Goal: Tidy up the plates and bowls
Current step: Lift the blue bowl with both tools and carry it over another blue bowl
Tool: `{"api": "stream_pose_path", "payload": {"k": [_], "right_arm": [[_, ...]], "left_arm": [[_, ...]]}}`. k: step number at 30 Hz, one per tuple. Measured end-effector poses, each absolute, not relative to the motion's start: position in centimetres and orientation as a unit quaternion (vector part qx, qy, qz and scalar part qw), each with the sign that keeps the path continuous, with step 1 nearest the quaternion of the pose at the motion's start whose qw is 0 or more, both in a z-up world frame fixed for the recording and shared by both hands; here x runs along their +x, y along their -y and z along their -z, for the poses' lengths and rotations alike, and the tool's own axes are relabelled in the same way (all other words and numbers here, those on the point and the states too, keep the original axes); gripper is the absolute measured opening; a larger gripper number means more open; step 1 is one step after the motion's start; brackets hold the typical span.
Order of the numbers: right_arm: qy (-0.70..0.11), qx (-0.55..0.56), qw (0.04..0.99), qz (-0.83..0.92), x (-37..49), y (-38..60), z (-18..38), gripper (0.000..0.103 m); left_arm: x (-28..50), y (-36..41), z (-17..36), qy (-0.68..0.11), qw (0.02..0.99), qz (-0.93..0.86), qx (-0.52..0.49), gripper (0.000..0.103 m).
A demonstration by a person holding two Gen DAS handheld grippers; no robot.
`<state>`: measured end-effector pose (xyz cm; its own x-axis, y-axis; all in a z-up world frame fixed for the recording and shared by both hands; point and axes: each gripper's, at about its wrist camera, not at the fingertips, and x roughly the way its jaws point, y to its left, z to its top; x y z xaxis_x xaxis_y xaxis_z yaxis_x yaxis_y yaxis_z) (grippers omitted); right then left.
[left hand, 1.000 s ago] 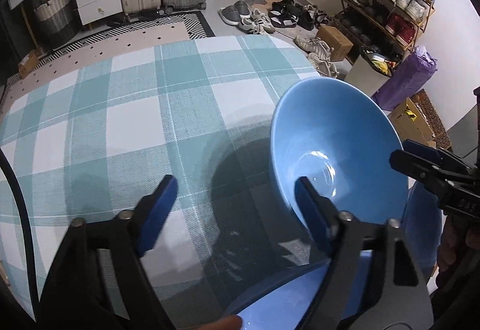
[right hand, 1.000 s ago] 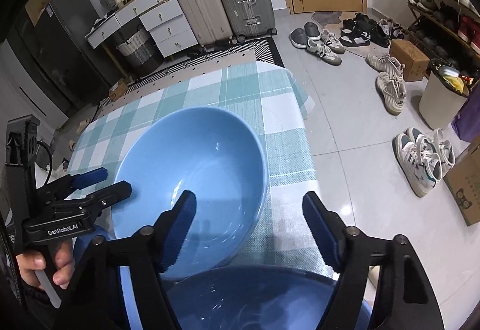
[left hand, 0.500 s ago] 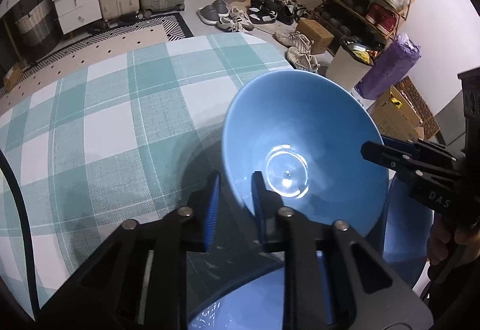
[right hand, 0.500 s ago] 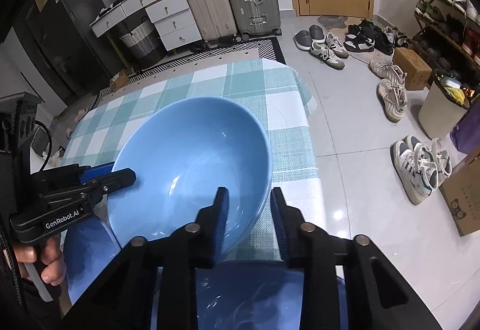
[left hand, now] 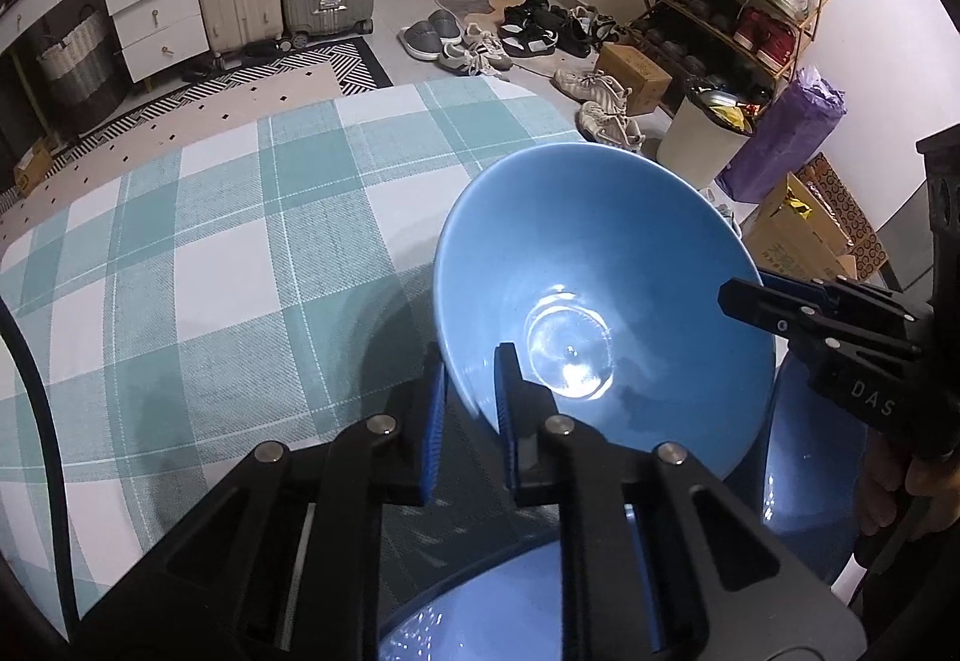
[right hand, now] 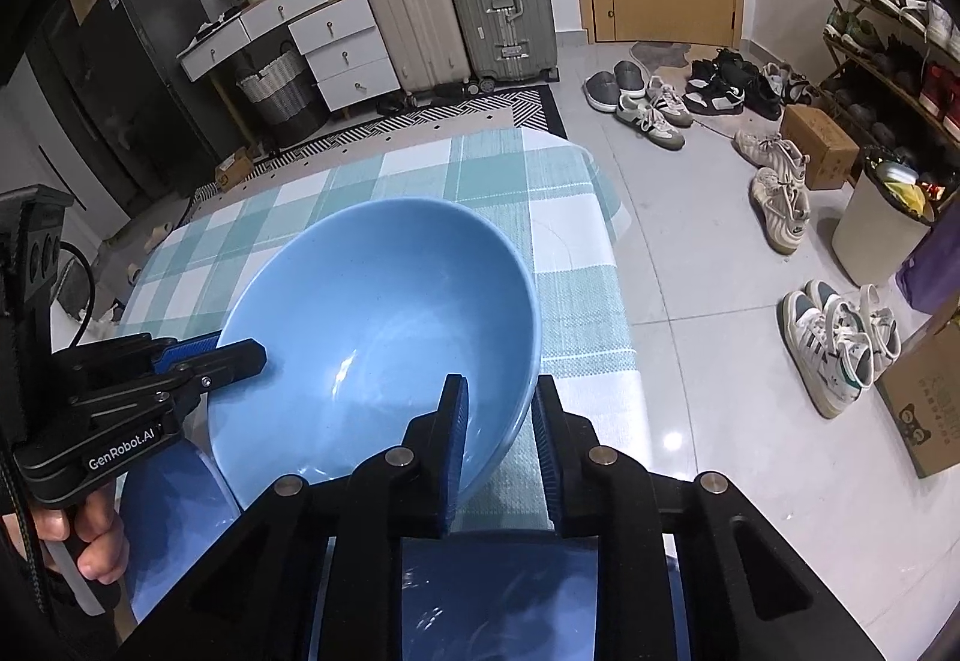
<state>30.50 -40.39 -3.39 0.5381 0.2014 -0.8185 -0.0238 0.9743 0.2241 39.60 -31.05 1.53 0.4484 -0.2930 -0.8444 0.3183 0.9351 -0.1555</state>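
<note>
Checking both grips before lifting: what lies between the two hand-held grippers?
Only the light blue bowl: left hand-held gripper and right hand-held gripper pinch opposite rims. Both wrist views show it.

Glossy glazed bowl (left hand: 600, 301) (ceramic-looking) over woven tablecloth (left hand: 210, 253).

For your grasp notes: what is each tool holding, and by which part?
Both hold the blue bowl by opposite rim edges: left tool, right tool.
</note>
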Motion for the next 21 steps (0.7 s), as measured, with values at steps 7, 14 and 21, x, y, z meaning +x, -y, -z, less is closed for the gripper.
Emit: {"api": "stream_pose_path", "payload": {"k": [7,14,21], "right_arm": [[-0.469,0.096,0.876,-0.056,30.7,40.6,3.2,0.022],[-0.453,0.101,0.884,-0.051,30.2,41.1,2.5,0.022],[-0.434,0.103,0.893,-0.050,29.3,41.4,0.9,0.022]], "left_arm": [[39.7,31.1,-1.7,-0.488,0.854,0.178,0.009,0.013],[39.6,31.5,-2.6,-0.472,0.862,0.183,0.011,0.013],[38.8,31.7,-4.0,-0.459,0.869,0.184,0.008,0.013]]}}
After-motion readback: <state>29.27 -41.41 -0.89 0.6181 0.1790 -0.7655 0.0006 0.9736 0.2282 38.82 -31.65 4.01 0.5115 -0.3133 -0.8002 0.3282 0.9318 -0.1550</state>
